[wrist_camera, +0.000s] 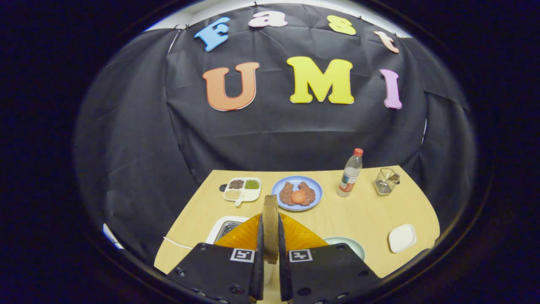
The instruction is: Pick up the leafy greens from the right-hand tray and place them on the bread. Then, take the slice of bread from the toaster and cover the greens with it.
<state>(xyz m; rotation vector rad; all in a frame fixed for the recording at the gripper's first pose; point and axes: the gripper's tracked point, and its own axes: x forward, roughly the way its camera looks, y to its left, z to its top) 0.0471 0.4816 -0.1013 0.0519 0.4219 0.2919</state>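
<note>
The slice of bread (270, 226) stands on edge, pinched between both fingers of my tongs (270, 253) above the table (363, 215); it looks light and crumbly, so I squeeze softly.

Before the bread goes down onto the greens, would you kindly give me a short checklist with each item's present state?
1. Gripper shut on the bread slice: ok.
2. Slice upright and lifted above the table: ok.
3. Toaster slot left behind: ok.
4. Greens already on the lower bread: cannot tell, hidden behind the gripper.
5. Green plate just beside the gripper as drop target: cannot tell.
6. Bottle and blue plate far beyond: ok.
</note>
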